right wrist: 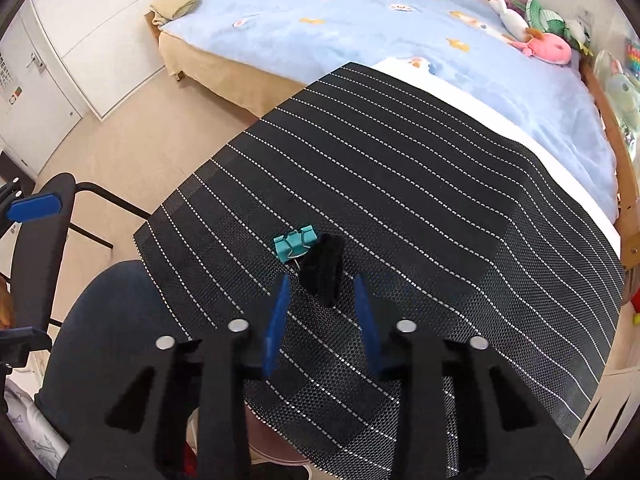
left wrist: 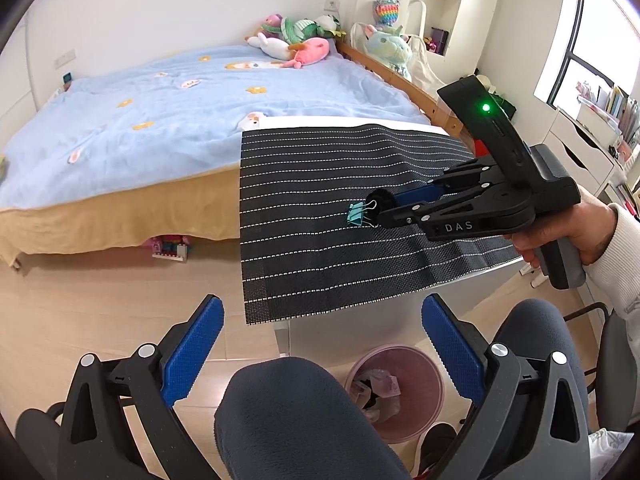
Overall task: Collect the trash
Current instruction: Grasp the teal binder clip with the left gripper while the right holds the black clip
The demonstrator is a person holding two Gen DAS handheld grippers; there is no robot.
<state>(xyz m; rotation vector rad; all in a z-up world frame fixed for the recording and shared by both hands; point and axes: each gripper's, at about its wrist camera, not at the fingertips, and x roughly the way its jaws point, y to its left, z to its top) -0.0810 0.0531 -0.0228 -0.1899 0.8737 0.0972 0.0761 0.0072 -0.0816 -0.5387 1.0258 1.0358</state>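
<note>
A small black fuzzy piece (right wrist: 323,270) lies on the black striped mat (right wrist: 400,168), touching a teal binder clip (right wrist: 295,245). My right gripper (right wrist: 320,280) points steeply down at it. Its blue pads (right wrist: 280,308) stand narrowly apart on either side of the near end of the black piece, with a thin gap showing on each side. The left wrist view shows the same gripper (left wrist: 382,206) held in a hand, its tips at the black piece (left wrist: 376,199) beside the clip (left wrist: 360,216). My left gripper (left wrist: 324,320) is wide open and holds nothing, hovering over a knee and a pink bin (left wrist: 424,396).
The pink bin sits on the floor under the mat's near edge and holds crumpled trash. The mat covers a white table (left wrist: 360,122) that abuts a bed with a blue cover (left wrist: 180,112). Plush toys (left wrist: 296,46) lie at the headboard. A black chair frame (right wrist: 44,240) stands at left.
</note>
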